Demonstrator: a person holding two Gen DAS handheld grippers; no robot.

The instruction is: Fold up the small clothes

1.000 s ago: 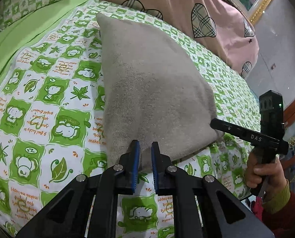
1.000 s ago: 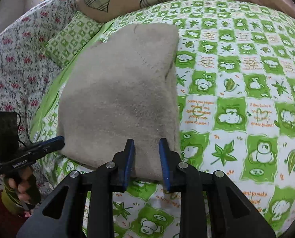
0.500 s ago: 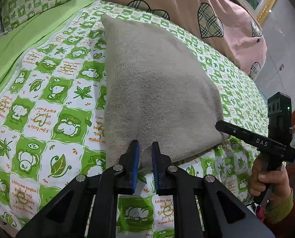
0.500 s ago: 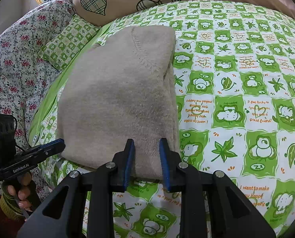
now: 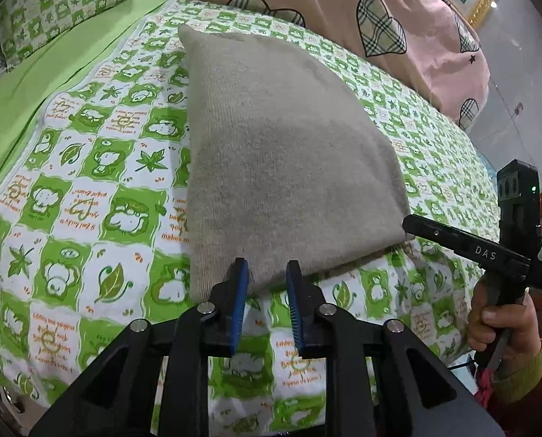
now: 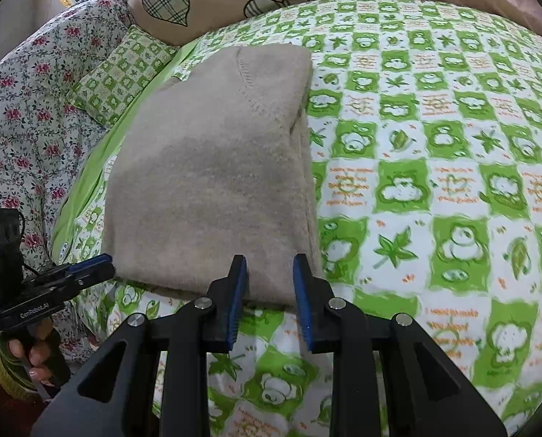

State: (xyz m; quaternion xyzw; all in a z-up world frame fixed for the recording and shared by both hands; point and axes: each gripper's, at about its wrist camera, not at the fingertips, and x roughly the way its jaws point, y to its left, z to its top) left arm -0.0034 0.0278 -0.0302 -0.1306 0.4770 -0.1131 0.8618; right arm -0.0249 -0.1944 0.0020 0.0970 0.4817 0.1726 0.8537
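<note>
A folded beige knit garment lies flat on the green-and-white patterned bedspread; it also shows in the right wrist view. My left gripper is open, its blue-padded fingertips at the garment's near left corner, with nothing between them. My right gripper is open at the near right corner, also holding nothing. Each gripper shows in the other's view: the right one at the garment's right corner, the left one at its left corner.
A pink pillow with plaid hearts lies behind the garment. A small green patterned pillow and a floral quilt lie to the left. The bed's near edge runs just below the grippers.
Both grippers' jaws have opened wider and drawn back slightly from the garment's near edge. The garment has stayed flat on the bed.
</note>
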